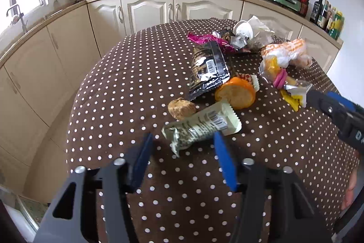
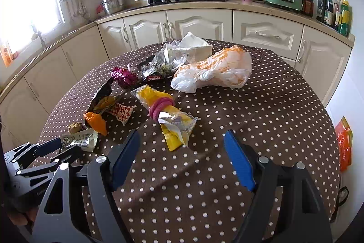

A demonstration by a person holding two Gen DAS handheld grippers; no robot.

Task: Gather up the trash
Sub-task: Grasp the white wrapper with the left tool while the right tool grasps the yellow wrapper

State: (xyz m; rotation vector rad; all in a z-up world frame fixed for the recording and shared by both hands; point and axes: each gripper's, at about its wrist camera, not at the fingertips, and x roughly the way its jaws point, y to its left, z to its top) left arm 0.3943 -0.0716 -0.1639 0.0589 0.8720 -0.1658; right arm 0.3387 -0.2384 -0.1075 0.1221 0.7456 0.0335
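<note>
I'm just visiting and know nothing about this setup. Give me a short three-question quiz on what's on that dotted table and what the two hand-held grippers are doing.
1. True or false: the left hand-held gripper is shut on the pale green wrapper.
2. Which piece of trash lies nearest the right hand-held gripper: A) magenta wrapper, B) yellow packet, C) orange-and-white bag?
3. Fill in: the pink band is wrapped around the ____.

Key: 1 false, it is open; 2 B; 3 yellow packet.

Sunlit kitchen, cream cabinets [image 2: 198, 26]
</note>
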